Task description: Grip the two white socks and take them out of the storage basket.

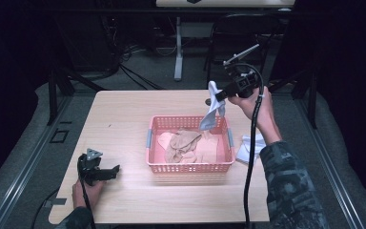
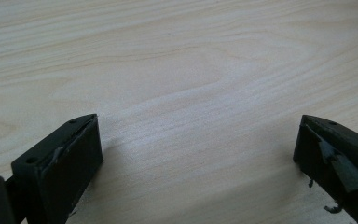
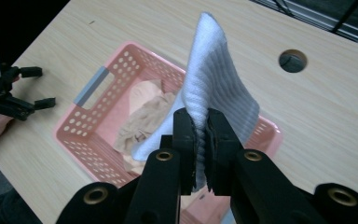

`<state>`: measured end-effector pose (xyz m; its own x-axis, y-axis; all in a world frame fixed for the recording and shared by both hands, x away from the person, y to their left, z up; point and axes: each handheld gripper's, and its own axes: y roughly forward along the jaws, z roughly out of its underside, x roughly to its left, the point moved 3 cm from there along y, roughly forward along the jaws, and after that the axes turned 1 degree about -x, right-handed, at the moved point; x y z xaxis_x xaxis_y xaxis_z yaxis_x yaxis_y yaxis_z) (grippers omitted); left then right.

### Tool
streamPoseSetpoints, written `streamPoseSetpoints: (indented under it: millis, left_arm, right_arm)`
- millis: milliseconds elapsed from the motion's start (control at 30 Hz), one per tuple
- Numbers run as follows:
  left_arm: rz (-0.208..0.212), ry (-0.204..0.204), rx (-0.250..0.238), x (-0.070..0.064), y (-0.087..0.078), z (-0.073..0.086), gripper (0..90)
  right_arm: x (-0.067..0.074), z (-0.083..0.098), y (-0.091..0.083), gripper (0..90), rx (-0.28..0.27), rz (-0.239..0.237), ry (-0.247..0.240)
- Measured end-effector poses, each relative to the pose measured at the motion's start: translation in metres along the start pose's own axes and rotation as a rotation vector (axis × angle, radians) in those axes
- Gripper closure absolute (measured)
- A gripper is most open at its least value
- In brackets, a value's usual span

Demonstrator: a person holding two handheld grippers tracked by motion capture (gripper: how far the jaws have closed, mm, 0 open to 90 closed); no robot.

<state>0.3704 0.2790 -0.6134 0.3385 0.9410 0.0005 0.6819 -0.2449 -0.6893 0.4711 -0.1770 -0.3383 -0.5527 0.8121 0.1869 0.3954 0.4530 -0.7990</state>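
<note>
Presently, key to the moment shown:

Work in hand: lifting a pale grey ribbed cloth [image 1: 212,109] out of a pink perforated plastic basket [image 1: 189,167] on a light wooden table [image 1: 124,119].

Right gripper [image 1: 210,99]: jaws pinched tight on the upper part of the cloth, which is squeezed flat between the pads in the right gripper view [image 3: 214,88]; the gripper hangs above the basket's far right corner.

Cloth: hanging from the jaws, its lower end seemingly just above the basket's far rim; whether it brushes the contents cannot be told.

Basket: just right of the table's middle, grey handles on its short sides, holding crumpled beige and peach garments [image 1: 183,143].

Left gripper [image 1: 116,170]: jaws spread wide with nothing between them, resting low near the table's near left corner, as the left gripper view [image 2: 191,154] confirms.

White folded cloths [image 1: 247,148]: lying by the table's right edge, just beside the basket.

Technique: judged from the hang, the lift should rise straight until the free end clears the rim, so it snags no garment; the pinch should hold firm, since little fabric is caught.

Likely destination: the pile by the right edge; a guess only.
</note>
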Motion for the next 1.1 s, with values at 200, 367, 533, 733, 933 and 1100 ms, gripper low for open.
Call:
streamPoseSetpoints:
  millis: [200, 367, 533, 733, 933, 1100]
  left_arm:
    - [0.0, 0.0, 0.002, 0.0, 0.0, 0.0, 0.8]
    - [-0.001, -0.001, 0.002, 0.0, 0.0, 0.0, 0.9]
    - [-0.001, -0.001, 0.003, 0.0, 0.0, 0.0, 0.9]
    - [-0.001, -0.005, 0.0, 0.0, 0.0, 0.0, 0.9]
    - [-0.001, -0.004, 0.001, 0.0, 0.0, 0.0, 0.9]
    - [-0.001, -0.002, 0.002, 0.0, 0.0, 0.0, 0.9]
  right_arm:
    - [-0.016, 0.009, -0.02, 83.9, -0.023, 0.023, 0.03]
    - [-0.029, 0.02, -0.038, 83.9, -0.049, 0.033, 0.051]
    - [-0.044, 0.034, -0.051, 83.9, -0.048, 0.075, 0.072]
    - [-0.065, 0.053, -0.064, 83.9, -0.054, 0.128, 0.095]
    - [-0.087, 0.077, -0.061, 83.9, -0.029, 0.17, 0.148]
    - [-0.101, 0.1, -0.043, 83.7, 0.004, 0.178, 0.181]
